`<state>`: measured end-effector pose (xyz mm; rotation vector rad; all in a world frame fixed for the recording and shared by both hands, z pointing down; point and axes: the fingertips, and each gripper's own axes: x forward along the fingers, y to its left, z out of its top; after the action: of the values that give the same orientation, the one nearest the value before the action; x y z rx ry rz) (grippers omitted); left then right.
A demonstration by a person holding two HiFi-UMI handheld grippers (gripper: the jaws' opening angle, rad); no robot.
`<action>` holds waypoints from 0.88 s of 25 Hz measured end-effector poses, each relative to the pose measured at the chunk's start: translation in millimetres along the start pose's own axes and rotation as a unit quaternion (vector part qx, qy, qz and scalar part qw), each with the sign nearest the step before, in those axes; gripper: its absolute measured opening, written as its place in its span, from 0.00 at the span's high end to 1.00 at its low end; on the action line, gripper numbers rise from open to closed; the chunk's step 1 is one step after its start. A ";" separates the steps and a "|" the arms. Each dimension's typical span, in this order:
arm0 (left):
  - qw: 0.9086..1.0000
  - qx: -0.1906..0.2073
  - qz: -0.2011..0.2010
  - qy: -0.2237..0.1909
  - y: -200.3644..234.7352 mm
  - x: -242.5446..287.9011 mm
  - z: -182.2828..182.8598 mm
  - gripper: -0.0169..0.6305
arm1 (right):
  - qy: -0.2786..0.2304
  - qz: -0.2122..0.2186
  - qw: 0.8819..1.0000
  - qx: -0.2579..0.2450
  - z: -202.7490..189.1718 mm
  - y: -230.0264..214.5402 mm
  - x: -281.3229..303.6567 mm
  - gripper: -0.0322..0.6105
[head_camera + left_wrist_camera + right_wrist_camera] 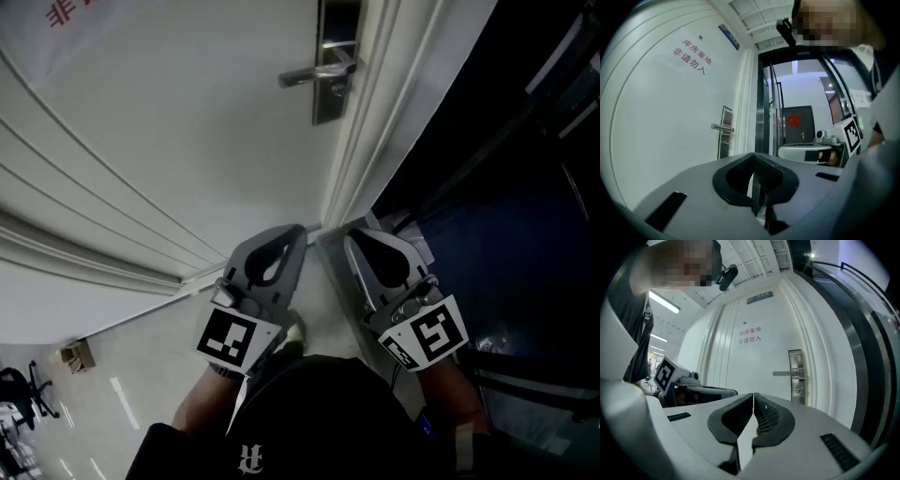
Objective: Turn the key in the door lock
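Note:
A white door fills the head view, with a silver lever handle on a metal lock plate near its right edge. The handle and a small lock cylinder under it show far off in the left gripper view; the right gripper view has the handle and cylinder. A key is too small to tell. My left gripper and right gripper hang low, side by side, well short of the lock. Both jaw pairs, left and right, are shut with nothing held.
A white door frame borders the lock side, with dark glass panels to its right. A red-lettered sign is on the door. A dark door with a red ornament stands farther back. An office chair and box sit at lower left.

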<state>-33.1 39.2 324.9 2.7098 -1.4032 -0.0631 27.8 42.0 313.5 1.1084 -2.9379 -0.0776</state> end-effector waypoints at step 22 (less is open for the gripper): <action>0.999 0.007 0.048 -0.008 86.6 88.9 25.0 0.96 | 0.086 -0.061 0.946 -0.307 -23.6 -135.9 143.8 0.91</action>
<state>-54.1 -84.6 308.9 2.6545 -1.5412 -0.0696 9.9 -155.9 328.4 1.1064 -2.4089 -0.7882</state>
